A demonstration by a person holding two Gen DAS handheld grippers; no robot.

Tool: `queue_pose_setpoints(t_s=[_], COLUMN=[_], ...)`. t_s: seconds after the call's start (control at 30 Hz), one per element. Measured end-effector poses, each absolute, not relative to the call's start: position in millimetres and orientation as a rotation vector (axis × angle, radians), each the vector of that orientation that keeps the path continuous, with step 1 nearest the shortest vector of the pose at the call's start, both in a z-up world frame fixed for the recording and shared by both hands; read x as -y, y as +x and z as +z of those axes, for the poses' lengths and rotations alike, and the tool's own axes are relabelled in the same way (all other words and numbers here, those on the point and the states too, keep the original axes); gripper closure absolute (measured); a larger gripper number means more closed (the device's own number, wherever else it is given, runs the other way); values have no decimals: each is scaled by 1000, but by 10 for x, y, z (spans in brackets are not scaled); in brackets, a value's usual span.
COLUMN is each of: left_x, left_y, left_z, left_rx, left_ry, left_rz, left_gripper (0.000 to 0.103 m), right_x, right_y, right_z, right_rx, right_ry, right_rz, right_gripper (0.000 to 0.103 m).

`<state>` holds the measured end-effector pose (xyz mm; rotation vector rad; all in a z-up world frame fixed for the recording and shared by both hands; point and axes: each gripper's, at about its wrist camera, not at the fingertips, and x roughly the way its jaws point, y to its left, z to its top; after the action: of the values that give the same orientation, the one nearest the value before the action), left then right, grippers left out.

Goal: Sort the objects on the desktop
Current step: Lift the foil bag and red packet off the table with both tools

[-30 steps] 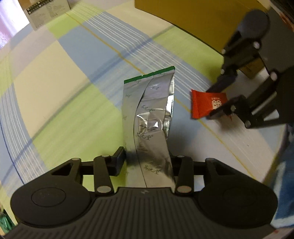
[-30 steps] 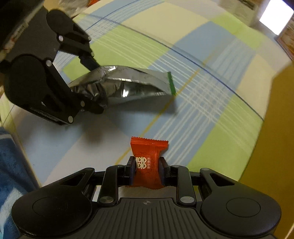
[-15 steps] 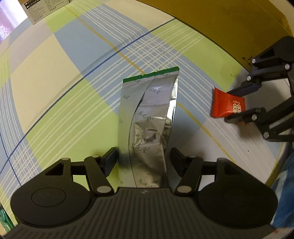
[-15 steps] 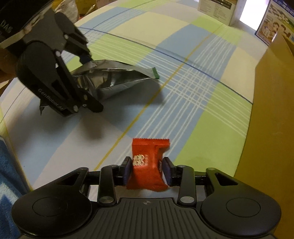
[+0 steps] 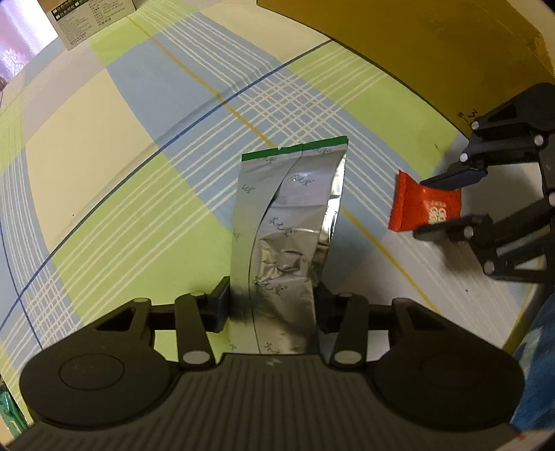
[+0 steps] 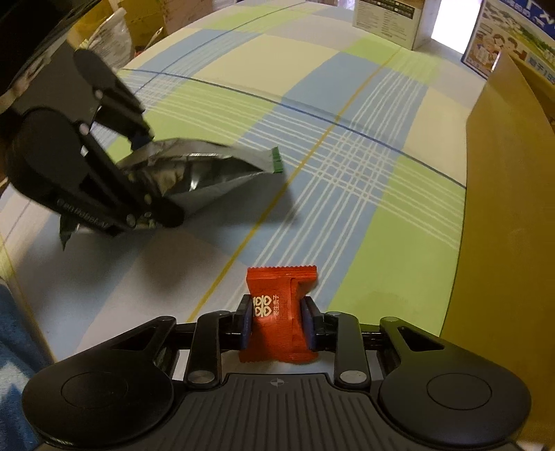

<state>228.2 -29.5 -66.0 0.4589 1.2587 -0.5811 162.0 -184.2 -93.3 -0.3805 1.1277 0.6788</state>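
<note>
Closing left claw (image 5: 274,305) around silver pouch (image 5: 288,222), right claw (image 6: 277,322) around red sachet (image 6: 277,312)

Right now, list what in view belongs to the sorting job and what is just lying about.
Job:
- foil pouch, between the closing left gripper jaws
- red packet, between the closing right gripper jaws
- cardboard box, probably where they go

Lying about:
- white carton
- poster
- blue cloth
</note>
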Motion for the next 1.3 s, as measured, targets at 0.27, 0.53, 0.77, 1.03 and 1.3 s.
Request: queue_pose_setpoints(t_s=[0.27, 0.53, 0.77, 1.03, 1.3], left_x=[269, 278, 347, 483, 664], left_y=[2024, 1731, 1502, 1337, 1231], left_z=[-566, -330, -74, 178, 398], left_rx=[-1284, -1263, -1217, -1188, -1163], left_ry=[393, 327, 225, 167, 155], left_rz=[-582, -558, -553, -546, -554], left_gripper=[67, 67, 67, 67, 67], right_x=[1905, 2017, 2182, 2365, 2620], right_y=[1509, 1300, 1099, 919, 766], right_z=[-620, -299, -65, 120, 339], right_rx=[-1093, -1036, -987, -949, -909], right_ry=[-305, -269, -261, -226, -180], right_rz=[661, 641, 616, 594, 565], right_gripper=[79, 79, 79, 79, 79])
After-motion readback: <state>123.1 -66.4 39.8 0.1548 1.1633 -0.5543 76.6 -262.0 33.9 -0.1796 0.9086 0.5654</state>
